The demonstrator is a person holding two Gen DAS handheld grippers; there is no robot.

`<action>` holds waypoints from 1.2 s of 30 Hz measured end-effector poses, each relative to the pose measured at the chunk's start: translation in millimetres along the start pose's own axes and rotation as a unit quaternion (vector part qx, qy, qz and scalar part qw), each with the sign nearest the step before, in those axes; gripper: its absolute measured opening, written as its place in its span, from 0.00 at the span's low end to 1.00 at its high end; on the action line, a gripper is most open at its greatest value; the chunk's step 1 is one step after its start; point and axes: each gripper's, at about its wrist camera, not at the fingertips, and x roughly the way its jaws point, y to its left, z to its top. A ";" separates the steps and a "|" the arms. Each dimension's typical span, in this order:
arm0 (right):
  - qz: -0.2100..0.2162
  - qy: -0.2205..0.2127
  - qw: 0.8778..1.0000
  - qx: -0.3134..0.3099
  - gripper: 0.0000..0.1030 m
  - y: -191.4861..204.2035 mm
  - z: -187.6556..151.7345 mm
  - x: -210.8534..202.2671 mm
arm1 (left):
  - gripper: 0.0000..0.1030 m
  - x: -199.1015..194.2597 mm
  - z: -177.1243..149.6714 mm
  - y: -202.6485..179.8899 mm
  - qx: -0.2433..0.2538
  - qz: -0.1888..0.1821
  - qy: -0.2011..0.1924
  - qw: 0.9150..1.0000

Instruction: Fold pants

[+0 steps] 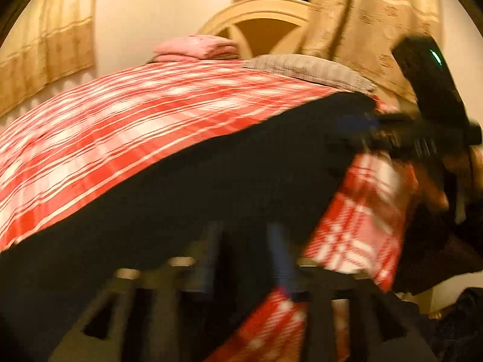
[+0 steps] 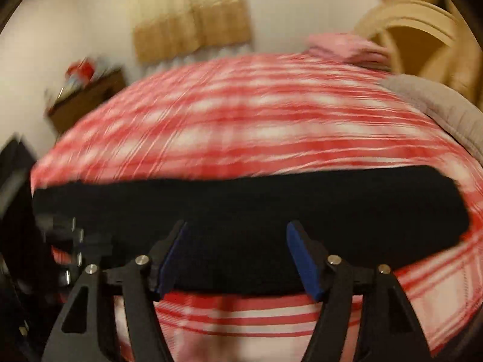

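The black pants point(image 2: 241, 223) lie as a long band crosswise on the bed point(image 2: 241, 120), directly ahead of the right gripper point(image 2: 237, 259), whose jaws stand spread over the near edge. The left gripper point(image 1: 246, 259) sits at one end of the pants, too blurred to tell its jaws' state.

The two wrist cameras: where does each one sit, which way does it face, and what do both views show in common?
Left wrist: sits on the left gripper, low over the black pants, facing across the checked bed cover to the headboard; the right gripper shows at right.
Right wrist: sits on the right gripper, facing across the pants to the curtain; its own open fingers show.
Shared: pants, bed cover, pink folded cloth, grey pillow.
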 end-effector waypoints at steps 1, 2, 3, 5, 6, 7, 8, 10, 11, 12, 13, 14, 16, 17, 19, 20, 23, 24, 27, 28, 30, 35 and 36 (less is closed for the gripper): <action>0.000 0.016 1.000 -0.021 0.66 10.5 -4.7 9.8 | 0.68 -1.2 -1.9 5.5 -0.011 0.012 -0.005 1.000; -0.001 0.032 0.999 -0.031 0.66 13.8 -9.3 15.7 | 0.68 -1.0 -2.8 9.8 -0.022 0.015 -0.006 1.000; -0.001 0.065 0.997 -0.041 0.67 17.3 -15.9 28.5 | 0.68 -1.1 -3.7 14.4 -0.035 0.013 -0.003 0.999; -0.015 0.077 0.995 -0.057 0.67 21.0 -24.1 36.2 | 0.68 -2.3 -6.4 24.4 -0.057 0.013 -0.002 0.998; -0.020 0.070 0.995 -0.069 0.67 21.2 -27.2 34.5 | 0.68 -2.3 -6.7 26.0 -0.060 0.019 -0.002 0.998; -0.020 0.071 0.995 -0.070 0.67 20.1 -26.8 34.2 | 0.68 -1.9 -7.2 26.1 -0.061 0.028 0.001 0.998; -0.018 0.073 0.995 -0.065 0.67 17.5 -26.1 33.1 | 0.68 -1.1 -7.5 27.3 -0.060 0.038 0.004 0.997; -0.008 0.065 0.997 -0.046 0.66 15.4 -21.3 27.1 | 0.68 -2.0 -7.8 28.3 -0.065 0.042 0.004 0.997; -0.002 0.057 0.998 -0.036 0.66 14.7 -17.9 24.2 | 0.68 -1.8 -7.7 28.8 -0.067 0.042 0.004 0.997; 0.003 0.047 0.998 -0.030 0.66 13.7 -13.8 21.0 | 0.68 -1.4 -7.7 28.7 -0.068 0.042 0.005 0.997; 0.003 0.042 0.999 -0.031 0.66 17.6 -10.0 21.5 | 0.68 -1.2 -7.6 28.2 -0.068 0.044 0.006 0.997; 0.003 0.040 0.999 -0.034 0.66 23.2 -8.1 22.4 | 0.68 -0.8 -7.1 27.0 -0.066 0.047 0.007 0.997; 0.006 0.041 0.998 -0.042 0.66 34.2 -5.4 30.6 | 0.68 -2.0 -7.9 25.9 -0.066 0.051 0.007 0.996; 0.009 0.044 0.998 -0.045 0.66 37.2 -7.1 34.0 | 0.68 -1.7 -7.6 26.4 -0.066 0.052 0.007 0.996; 0.005 0.065 0.996 -0.053 0.66 41.1 -13.5 46.5 | 0.68 -2.0 -8.4 28.3 -0.069 0.054 0.007 0.996; -0.002 0.077 0.995 -0.059 0.66 41.7 -18.6 53.2 | 0.68 -3.8 -9.8 30.6 -0.070 0.056 0.007 0.996; -0.017 0.072 0.994 -0.082 0.66 46.5 -24.0 54.4 | 0.68 -14.8 -10.7 36.1 -0.075 0.079 0.002 0.994; -0.018 0.073 0.994 -0.082 0.66 47.8 -21.5 52.6 | 0.68 -19.3 -11.5 39.1 -0.076 0.087 -0.003 0.993; 0.014 0.051 0.997 -0.057 0.66 48.1 -9.0 37.9 | 0.68 -44.7 -21.7 55.6 -0.095 0.124 -0.030 0.987; 0.024 0.043 0.997 -0.056 0.66 50.8 -2.6 34.7 | 0.68 -50.4 -28.6 64.0 -0.103 0.137 -0.032 0.985; 0.044 0.032 0.997 -0.062 0.66 63.6 13.9 35.1 | 0.68 -55.7 -44.0 77.8 -0.112 0.176 -0.024 0.978; 0.123 0.037 0.988 -0.082 0.65 117.1 53.6 69.8 | 0.68 -65.6 -71.7 88.3 -0.122 0.179 -0.010 0.976; 0.147 0.047 0.984 -0.084 0.65 132.4 62.5 83.2 | 0.68 -64.8 -73.6 85.6 -0.117 0.182 -0.005 0.976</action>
